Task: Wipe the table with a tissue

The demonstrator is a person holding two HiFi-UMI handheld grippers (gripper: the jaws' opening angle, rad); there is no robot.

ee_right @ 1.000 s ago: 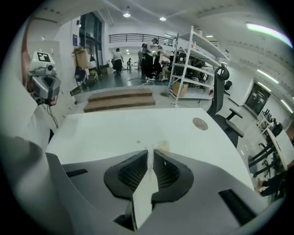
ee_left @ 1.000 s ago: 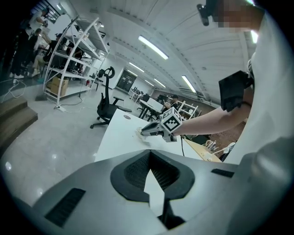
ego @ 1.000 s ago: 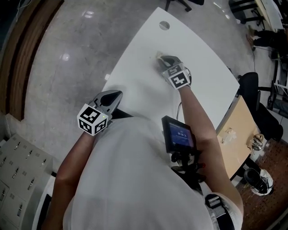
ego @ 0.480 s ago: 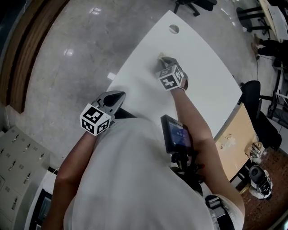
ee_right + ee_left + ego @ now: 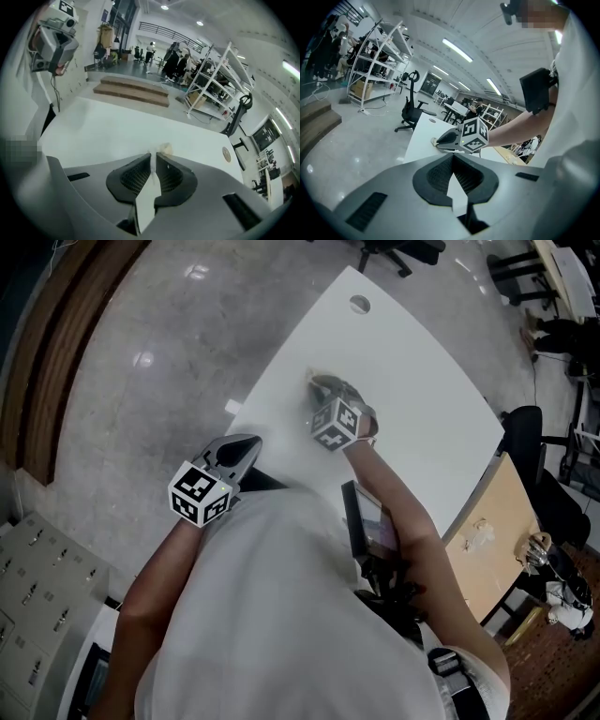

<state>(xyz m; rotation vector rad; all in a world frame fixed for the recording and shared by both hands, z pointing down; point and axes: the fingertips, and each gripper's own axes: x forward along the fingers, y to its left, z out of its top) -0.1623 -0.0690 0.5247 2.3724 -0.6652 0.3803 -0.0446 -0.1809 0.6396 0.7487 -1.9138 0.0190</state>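
— Right gripper: how are its jaws set?
— They are clenched on the tissue. In the right gripper view they are seen drawn almost together, with a crumpled bit of tissue pinched at the tips and poking out just past them.
— Where is the tissue found?
— At the right gripper's tips, pressed down onto the table, near the table edge on the side of the left gripper.
— How is the right arm held?
— It is stretched forward from the body over the table, elbow bent a little. The gripper is pitched steeply down, and its cube is rolled so that one corner is turned up.
— And the left gripper?
— Its jaws are closed tip to tip, and nothing is gripped between them. It is carried beside the body, well apart from the tissue, just short of the table's near edge. It is pointed only slightly downward, toward the right gripper, which is seen ahead in its view.
— The left arm?
— It is kept bent and close to the torso, with the forearm angled forward.
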